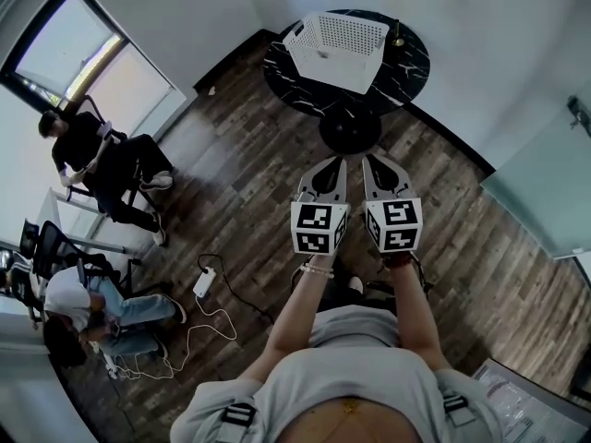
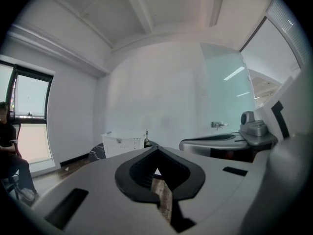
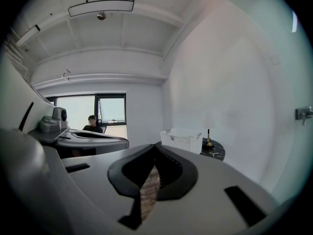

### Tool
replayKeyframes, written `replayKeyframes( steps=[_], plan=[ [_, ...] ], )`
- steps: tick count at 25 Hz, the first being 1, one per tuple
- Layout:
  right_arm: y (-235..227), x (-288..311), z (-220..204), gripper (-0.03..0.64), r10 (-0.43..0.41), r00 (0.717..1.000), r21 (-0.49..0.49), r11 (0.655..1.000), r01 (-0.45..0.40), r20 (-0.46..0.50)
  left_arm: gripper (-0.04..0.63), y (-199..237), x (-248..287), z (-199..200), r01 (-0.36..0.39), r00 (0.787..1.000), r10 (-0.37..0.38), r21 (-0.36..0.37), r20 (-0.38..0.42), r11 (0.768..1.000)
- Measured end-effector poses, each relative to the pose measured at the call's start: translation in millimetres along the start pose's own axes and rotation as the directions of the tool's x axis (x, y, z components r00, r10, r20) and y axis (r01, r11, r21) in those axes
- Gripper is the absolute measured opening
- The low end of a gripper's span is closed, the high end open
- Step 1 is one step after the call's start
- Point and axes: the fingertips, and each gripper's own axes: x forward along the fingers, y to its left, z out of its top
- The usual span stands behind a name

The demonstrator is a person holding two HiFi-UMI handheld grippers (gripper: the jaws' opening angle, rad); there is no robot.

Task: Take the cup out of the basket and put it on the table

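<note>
A white perforated basket (image 1: pixel 337 49) stands on a round black marble table (image 1: pixel 411 72) at the far end of the room. No cup shows in any view; the basket's inside is hidden. My left gripper (image 1: pixel 334 161) and right gripper (image 1: pixel 374 160) are held side by side above the wooden floor, pointing at the table and well short of it. Each is shut with nothing between its jaws. In the left gripper view, the basket (image 2: pixel 123 145) lies far beyond the left gripper (image 2: pixel 156 148). In the right gripper view, the basket (image 3: pixel 185 140) sits beyond the right gripper (image 3: pixel 156 145).
A small brass object (image 1: pixel 397 37) stands on the table beside the basket. The table's round pedestal base (image 1: pixel 349 129) lies just ahead of the grippers. Two people sit at the left, one (image 1: pixel 102 160) near a window. A power strip (image 1: pixel 203 282) with cable lies on the floor. A glass panel (image 1: pixel 545 183) is at right.
</note>
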Motion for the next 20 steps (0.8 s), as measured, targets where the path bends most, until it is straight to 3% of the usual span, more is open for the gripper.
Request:
replayKeyframes(
  steps=[20],
  plan=[
    [-24,91,20,0.009,-0.128,0.992,0.031,0.991,0.127,0.012,0.006,57,84,17,0.139,0.99,-0.139,0.017,-0.015,0.99]
  ],
)
